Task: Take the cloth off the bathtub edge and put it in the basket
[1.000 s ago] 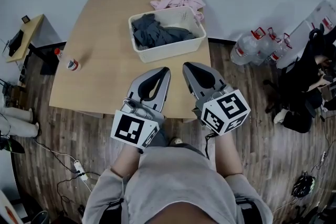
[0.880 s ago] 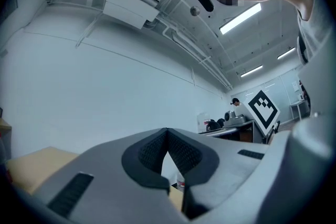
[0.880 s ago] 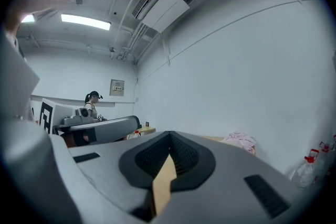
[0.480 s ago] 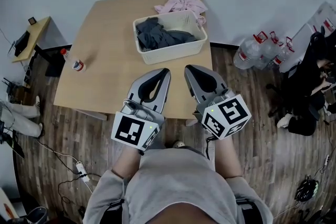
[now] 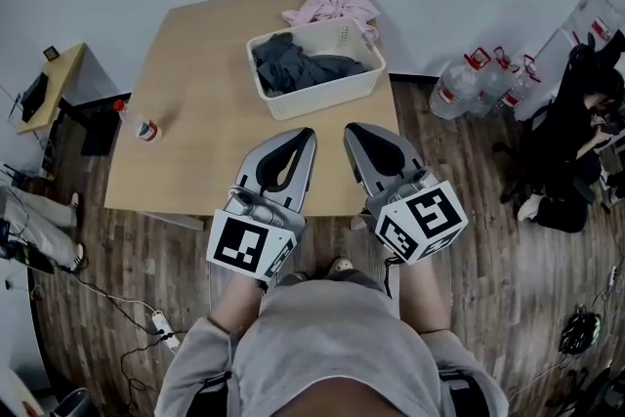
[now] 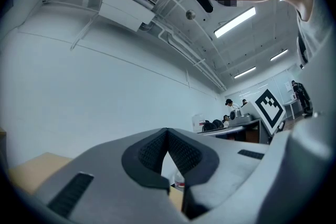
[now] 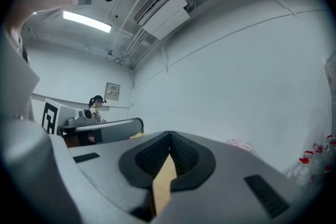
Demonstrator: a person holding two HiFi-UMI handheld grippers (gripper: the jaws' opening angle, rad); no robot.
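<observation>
Head view | pink cloth (image 5: 330, 5) behind basket (image 5: 322, 93) | far beyond left tool (image 5: 306, 137), right tool (image 5: 354, 130)

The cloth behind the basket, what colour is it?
Pink cloth, best in the head view.

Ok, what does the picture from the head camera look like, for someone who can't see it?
The left tongs and right tongs, both shut and empty, hover over the near edge of a wooden table. On it sits a white basket holding dark cloth, with a pink cloth behind it.
</observation>
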